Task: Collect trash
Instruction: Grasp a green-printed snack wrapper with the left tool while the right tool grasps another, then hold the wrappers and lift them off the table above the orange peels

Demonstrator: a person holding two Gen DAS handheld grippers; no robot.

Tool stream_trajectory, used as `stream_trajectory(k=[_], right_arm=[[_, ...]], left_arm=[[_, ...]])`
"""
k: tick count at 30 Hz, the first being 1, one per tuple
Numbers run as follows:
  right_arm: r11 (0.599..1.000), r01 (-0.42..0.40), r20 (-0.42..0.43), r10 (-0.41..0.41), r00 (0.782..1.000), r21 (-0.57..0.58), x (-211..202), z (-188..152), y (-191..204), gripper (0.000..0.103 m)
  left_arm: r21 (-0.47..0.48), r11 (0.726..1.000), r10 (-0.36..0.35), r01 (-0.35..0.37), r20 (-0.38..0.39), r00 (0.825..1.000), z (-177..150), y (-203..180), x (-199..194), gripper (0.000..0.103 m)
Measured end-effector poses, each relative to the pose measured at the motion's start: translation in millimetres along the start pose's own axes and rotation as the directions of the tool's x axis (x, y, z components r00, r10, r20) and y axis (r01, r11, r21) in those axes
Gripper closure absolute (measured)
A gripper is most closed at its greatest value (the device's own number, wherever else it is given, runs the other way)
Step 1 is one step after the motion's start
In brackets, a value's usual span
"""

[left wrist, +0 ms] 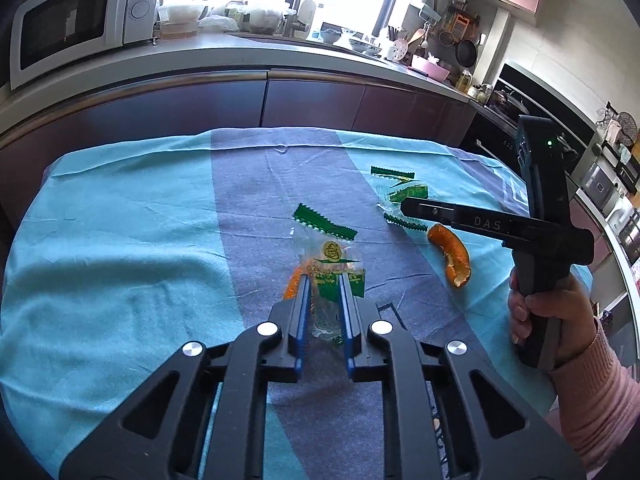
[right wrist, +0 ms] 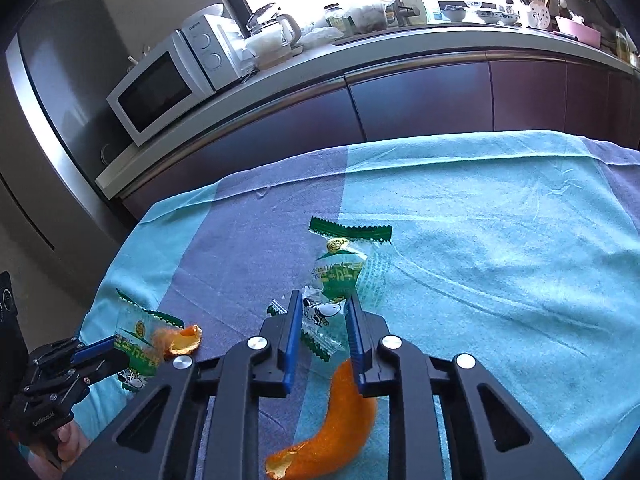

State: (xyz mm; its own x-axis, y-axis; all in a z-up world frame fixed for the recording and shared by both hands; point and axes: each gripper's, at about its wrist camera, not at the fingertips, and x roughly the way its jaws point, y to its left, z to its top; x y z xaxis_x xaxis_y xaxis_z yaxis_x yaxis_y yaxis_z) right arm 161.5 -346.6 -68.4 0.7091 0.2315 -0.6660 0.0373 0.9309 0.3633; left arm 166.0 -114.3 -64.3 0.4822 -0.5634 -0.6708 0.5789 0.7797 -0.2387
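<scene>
Left gripper [left wrist: 325, 280] clamps a wrapper [left wrist: 330, 256] mid-tablecloth [left wrist: 120, 240]; right gripper [right wrist: 323, 300] clamps another wrapper [right wrist: 344, 276], far edge open.

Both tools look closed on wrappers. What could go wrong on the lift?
1. The left tool pinches thin, clear film of its wrapper; it may slip out.
2. A small orange peel lies against that wrapper and may get dragged or flicked off.
3. The larger peel sits right under the right tool, partly on its wrapper, so lifting could pull it across the tablecloth.
</scene>
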Motion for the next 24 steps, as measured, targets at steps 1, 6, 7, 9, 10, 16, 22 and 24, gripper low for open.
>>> stream_trajectory(k=[1,6,7,9,10,16,22,24], right_arm=[[1.0,-0.003,-0.001,0.003,1.0,0.004,-1,0,1,0.085],[1.0,-0.019,0.025,0.019,1.0,-0.017,-12,-1,7,0.094],[0.999,-0.021,0.031,0.021,0.999,-0.026,-15,-2,9,0.094],[0.999,-0.026,0.042,0.028,0.999,-0.042,-21,-3,15,0.094],[0.998,-0.031,0.048,0.033,0.998,-0.047,-24,-3,17,0.094],[0.995,-0.068,0.074,0.074,0.994,-0.077,-43,-11,33,0.094],[0.988,-0.116,0.086,0.125,0.988,-0.103,-58,-21,50,0.094],[0.985,-0.132,0.085,0.142,0.986,-0.115,-61,-25,57,0.094]], left_arm=[[0.0,1.0,-0.003,0.003,0.002,1.0,-1,0,-1,0.094],[-0.002,1.0,-0.014,0.014,0.024,1.0,-4,-1,-14,0.097],[-0.002,1.0,-0.017,0.017,0.03,0.999,-4,-1,-17,0.097],[-0.005,1.0,-0.022,0.023,0.039,0.999,-5,0,-24,0.097],[-0.006,1.0,-0.025,0.025,0.046,0.999,-6,0,-27,0.097],[-0.011,0.999,-0.044,0.045,0.09,0.995,-11,0,-54,0.097],[-0.011,0.999,-0.043,0.044,0.114,0.993,-20,2,-77,0.097],[-0.011,0.999,-0.037,0.039,0.12,0.992,-24,3,-84,0.097]])
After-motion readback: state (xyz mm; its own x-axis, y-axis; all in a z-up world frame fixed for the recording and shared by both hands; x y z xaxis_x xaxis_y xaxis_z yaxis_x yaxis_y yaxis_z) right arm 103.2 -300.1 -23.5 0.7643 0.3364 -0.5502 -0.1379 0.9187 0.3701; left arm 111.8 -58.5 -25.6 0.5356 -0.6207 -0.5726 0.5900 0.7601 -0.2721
